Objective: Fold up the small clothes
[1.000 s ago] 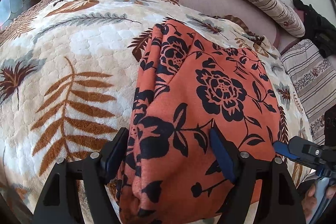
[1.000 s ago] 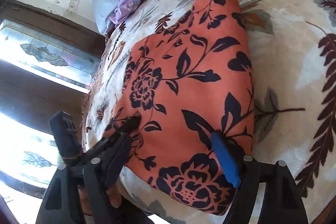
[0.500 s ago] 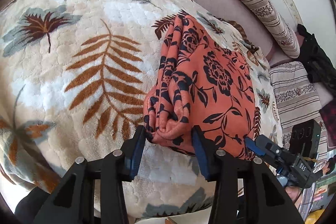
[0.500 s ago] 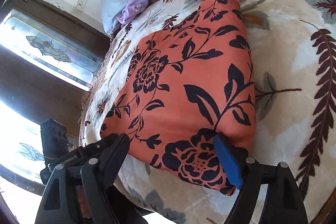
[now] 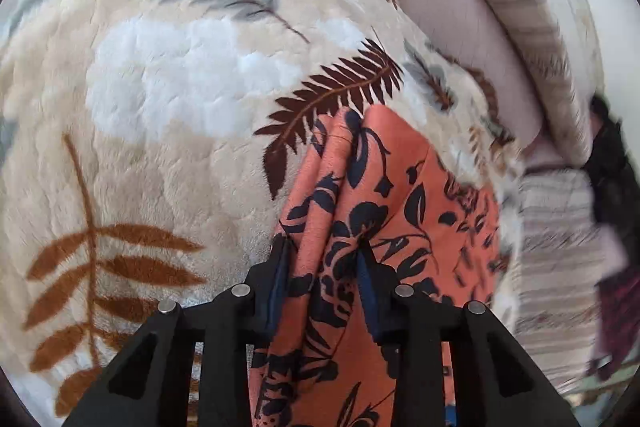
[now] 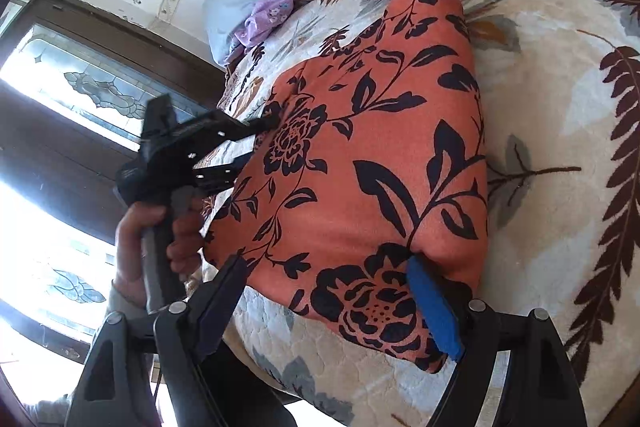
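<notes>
Orange floral garment [image 5: 352,227], bunched folds, plush blanket [image 5: 160,99]

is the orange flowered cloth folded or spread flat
Folded: the orange cloth shows layered edges bunched between the left tool.

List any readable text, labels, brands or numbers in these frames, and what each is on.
None readable.
Left gripper: no legible marking on its black body in the right wrist view.
Orange cloth: only a black flower print, no tag or label showing.
Blanket: leaf pattern only.
Striped bolster: blurred; pattern bands, no lettering made out.
Window glass: etched ornament, no words.
</notes>
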{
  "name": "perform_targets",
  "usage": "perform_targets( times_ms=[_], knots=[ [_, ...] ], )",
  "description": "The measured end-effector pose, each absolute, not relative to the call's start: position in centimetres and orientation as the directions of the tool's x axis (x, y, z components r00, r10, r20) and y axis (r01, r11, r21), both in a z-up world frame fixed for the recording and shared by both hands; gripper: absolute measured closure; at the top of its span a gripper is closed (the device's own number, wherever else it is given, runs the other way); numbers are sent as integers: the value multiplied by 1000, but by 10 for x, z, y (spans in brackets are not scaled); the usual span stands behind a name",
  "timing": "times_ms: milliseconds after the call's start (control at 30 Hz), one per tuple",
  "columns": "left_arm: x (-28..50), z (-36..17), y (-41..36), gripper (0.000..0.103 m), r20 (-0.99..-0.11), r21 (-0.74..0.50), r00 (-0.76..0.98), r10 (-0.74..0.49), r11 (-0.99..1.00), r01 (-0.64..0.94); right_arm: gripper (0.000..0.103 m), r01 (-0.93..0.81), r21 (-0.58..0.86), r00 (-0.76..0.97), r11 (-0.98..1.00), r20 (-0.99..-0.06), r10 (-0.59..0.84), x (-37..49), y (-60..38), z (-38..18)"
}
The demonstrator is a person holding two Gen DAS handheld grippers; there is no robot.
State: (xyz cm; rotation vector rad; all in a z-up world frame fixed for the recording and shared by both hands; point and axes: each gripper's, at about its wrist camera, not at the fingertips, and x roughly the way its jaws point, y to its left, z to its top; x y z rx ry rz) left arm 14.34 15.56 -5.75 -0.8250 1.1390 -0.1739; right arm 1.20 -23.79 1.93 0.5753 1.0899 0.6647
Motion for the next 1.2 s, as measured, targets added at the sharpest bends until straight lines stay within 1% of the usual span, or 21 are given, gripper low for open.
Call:
perform_targets(
  times_ms=[33,100,133,200,233,267,300,367,400,433,467,500,533,567,633,700,733,767,833,967,1200],
  knots=[
    [137,-59,165,75,-711,-689,455,-536,660,-299,19,-203,713,308,671,-604,735,12,-239,19],
    [120,-56,173,71,-707,-692,477,-522,651,-312,19,-204,716,308,668,-601,738,12,-240,17],
    [111,-50,174,69,-720,-672,487,-495,671,-312,19,-202,716,309,668,-601,737,13,-240,17],
    [90,-37,169,67,-751,-621,488,-444,725,-297,18,-193,717,317,670,-600,734,13,-240,17],
    [80,-31,164,61,-750,-614,493,-440,740,-275,18,-187,718,321,671,-601,732,12,-240,17],
    [68,-22,159,52,-752,-602,499,-430,757,-255,18,-181,717,325,674,-603,729,12,-240,18],
    [56,-13,155,48,-752,-584,514,-412,778,-231,18,-173,715,330,677,-606,724,11,-239,19],
    [34,3,139,36,-739,-546,558,-377,820,-169,18,-156,709,335,688,-617,712,8,-238,22],
    [25,6,129,36,-743,-511,567,-355,848,-138,18,-149,704,337,694,-624,705,7,-237,24],
    [21,3,119,36,-770,-450,556,-314,885,-123,18,-144,700,339,700,-630,699,6,-235,25],
    [19,-8,111,41,-810,-388,521,-270,913,-129,18,-141,693,340,707,-637,692,5,-234,26],
    [19,-23,110,50,-843,-358,475,-252,922,-146,18,-137,686,341,714,-645,685,3,-233,27],
    [16,-37,115,54,-849,-375,457,-266,912,-165,18,-130,682,340,720,-651,679,2,-232,28],
    [10,-37,118,52,-825,-391,501,-263,905,-169,18,-122,680,336,723,-657,675,0,-231,30],
    [1,-28,113,52,-816,-339,539,-208,928,-154,18,-120,671,342,732,-664,665,-7,-232,36],
    [-6,-23,104,45,-805,-260,577,-139,957,-131,18,-123,661,356,741,-668,654,-13,-234,40],
    [-8,-23,101,40,-805,-226,583,-113,966,-126,18,-116,660,360,743,-669,650,-15,-237,40],
    [-9,-23,100,37,-803,-210,587,-98,969,-126,18,-106,662,364,742,-668,649,-16,-240,39],
    [-10,-23,103,37,-801,-222,590,-104,966,-131,18,-84,665,373,742,-670,642,-20,-246,38],
    [-7,-26,105,28,-806,-238,582,-104,958,-159,14,-50,658,383,752,-682,623,-26,-256,35],
    [-5,-28,101,27,-809,-238,579,-103,958,-161,14,-22,656,385,754,-691,612,-26,-263,27]
  ],
)
